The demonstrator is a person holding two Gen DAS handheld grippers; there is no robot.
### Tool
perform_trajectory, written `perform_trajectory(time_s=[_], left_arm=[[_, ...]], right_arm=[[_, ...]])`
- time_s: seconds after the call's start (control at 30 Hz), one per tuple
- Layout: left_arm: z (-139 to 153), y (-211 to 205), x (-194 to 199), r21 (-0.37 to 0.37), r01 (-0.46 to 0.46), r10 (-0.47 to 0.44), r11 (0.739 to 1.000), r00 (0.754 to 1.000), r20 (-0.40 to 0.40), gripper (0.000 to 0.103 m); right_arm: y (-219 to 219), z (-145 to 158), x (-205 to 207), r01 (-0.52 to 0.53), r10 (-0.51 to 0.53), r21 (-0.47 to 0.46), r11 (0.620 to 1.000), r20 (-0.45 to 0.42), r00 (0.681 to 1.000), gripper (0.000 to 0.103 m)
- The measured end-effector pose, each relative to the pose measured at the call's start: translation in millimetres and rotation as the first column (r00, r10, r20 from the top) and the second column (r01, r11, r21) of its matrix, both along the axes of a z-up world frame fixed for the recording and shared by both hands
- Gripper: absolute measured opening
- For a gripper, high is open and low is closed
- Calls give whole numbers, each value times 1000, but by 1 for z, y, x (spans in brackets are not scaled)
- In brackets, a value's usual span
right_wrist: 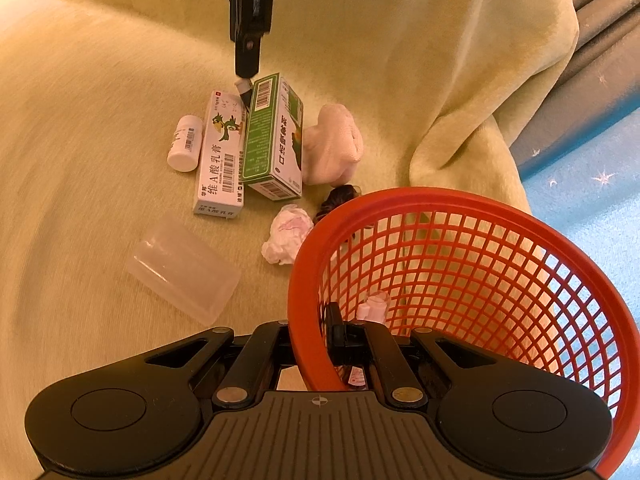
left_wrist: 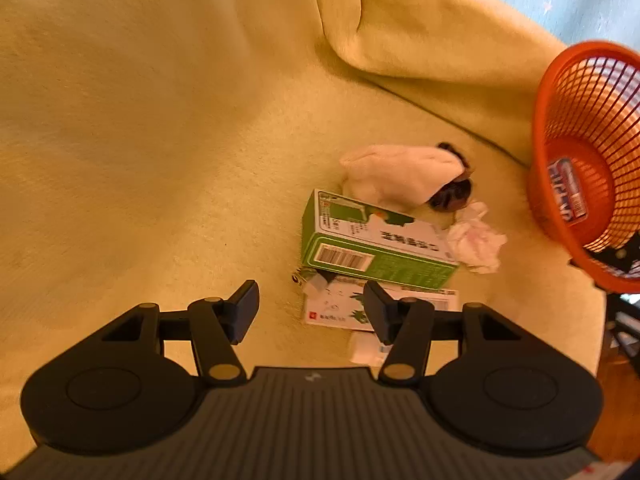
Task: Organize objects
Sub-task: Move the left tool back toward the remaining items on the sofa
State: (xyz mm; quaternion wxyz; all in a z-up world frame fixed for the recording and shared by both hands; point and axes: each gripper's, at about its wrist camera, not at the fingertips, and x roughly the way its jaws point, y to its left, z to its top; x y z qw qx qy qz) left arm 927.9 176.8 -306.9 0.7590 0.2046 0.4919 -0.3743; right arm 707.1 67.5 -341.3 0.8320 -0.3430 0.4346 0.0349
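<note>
My left gripper hangs open just above a pile on the yellow blanket. A green medicine box leans on a white box, and a white bottle is half hidden behind one finger. From the right wrist view the left gripper comes down from above at the far end of the green box and white box. My right gripper is shut on the rim of the orange mesh basket, which is tipped toward the pile.
A pale rolled cloth, a dark tuft and a crumpled tissue lie beside the boxes. The white bottle and a clear plastic cup lie left. A packet sits in the basket. Blanket folds rise behind; blue floor shows right.
</note>
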Motion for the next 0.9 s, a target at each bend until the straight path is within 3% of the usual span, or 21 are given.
perform_trajectory(time_s=[0.17, 0.3, 0.37, 0.43, 0.63, 0.9], left_arm=[[-15, -8, 11, 2, 36, -36, 999, 999, -4, 51], [-25, -14, 16, 9, 69, -68, 998, 997, -24, 45], [-29, -17, 16, 21, 95, -95, 995, 995, -33, 39], [-31, -20, 15, 39, 118, -117, 992, 993, -27, 25], [-23, -19, 7, 65, 158, -157, 985, 987, -28, 19], [-4, 0, -6, 46, 90, -86, 995, 993, -78, 17]], right_arm=[[0, -2, -1, -1, 1, 2, 1000, 8, 1000, 1], [-1, -2, -2, -2, 2, 4, 1000, 12, 1000, 1], [-2, -2, -2, -3, 3, 6, 1000, 13, 1000, 1], [-1, -2, -2, -2, 2, 6, 1000, 13, 1000, 1], [-2, -2, -2, -1, 1, 7, 1000, 12, 1000, 1], [-1, -1, -2, 1, -1, 7, 1000, 11, 1000, 1]])
